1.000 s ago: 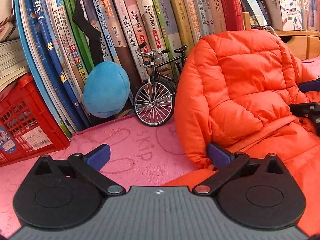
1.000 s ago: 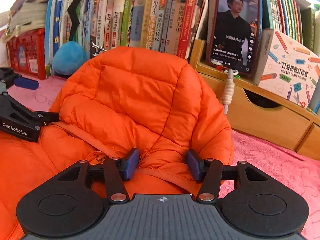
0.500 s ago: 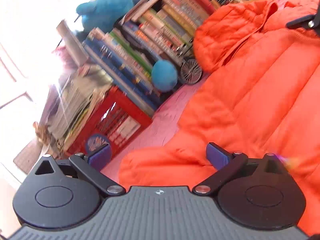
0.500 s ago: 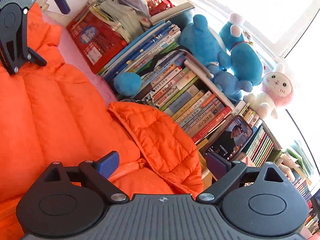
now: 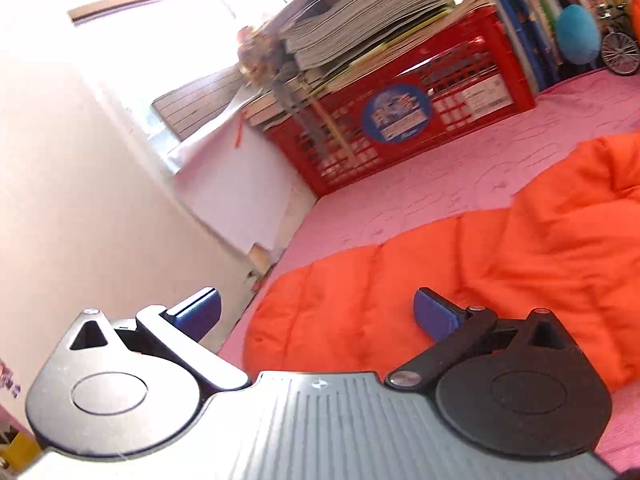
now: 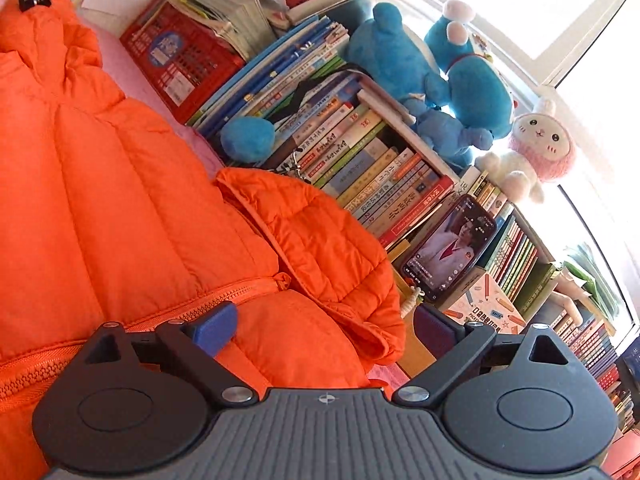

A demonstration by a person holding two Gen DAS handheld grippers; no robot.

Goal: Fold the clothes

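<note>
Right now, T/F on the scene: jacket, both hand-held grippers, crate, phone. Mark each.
1. The orange jacket lies on the pink cloth. True.
2. The right hand-held gripper is clamped on the zipper. False: its jaws stand wide, gripping nothing.
3. The red crate is empty. False: papers and books are stacked in it.
4. The phone leans by the books, its screen lit. True.
5. The left hand-held gripper holds a sleeve. False: it is open, holding nothing.
</note>
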